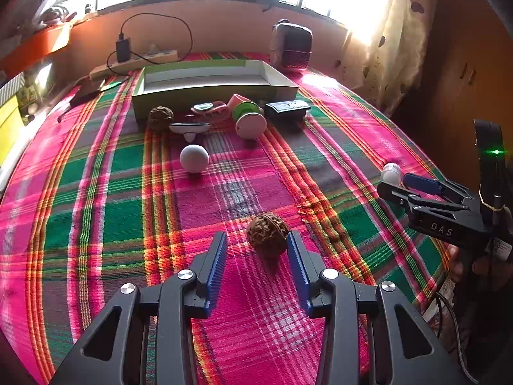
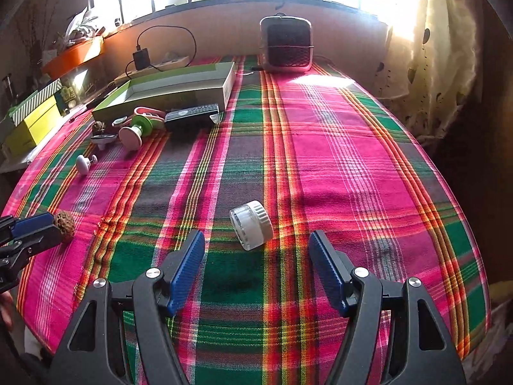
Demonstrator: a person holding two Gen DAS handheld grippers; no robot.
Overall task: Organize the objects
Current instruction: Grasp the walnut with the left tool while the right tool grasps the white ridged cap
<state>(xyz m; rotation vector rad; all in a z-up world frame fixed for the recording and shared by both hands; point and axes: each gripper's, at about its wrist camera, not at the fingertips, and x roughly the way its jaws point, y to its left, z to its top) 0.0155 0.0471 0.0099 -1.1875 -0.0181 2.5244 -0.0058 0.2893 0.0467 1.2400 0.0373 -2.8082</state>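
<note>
Brown wrinkled walnut (image 1: 267,235) sits low centre of left view, on plaid cloth. Second walnut (image 1: 160,117) upper left of centre, against front wall of open green-sided box (image 1: 214,91). White ball-shaped knob (image 1: 194,158) lies alone mid-frame. Clear jar with white ribbed lid (image 2: 251,225) tipped on side, centre of right view. Black remote (image 1: 287,108) and pink-green bits (image 1: 245,115) line box front.

Walnut (image 1: 267,234) near edge; box (image 1: 205,85) far behind; knob (image 1: 194,158) between.
</note>
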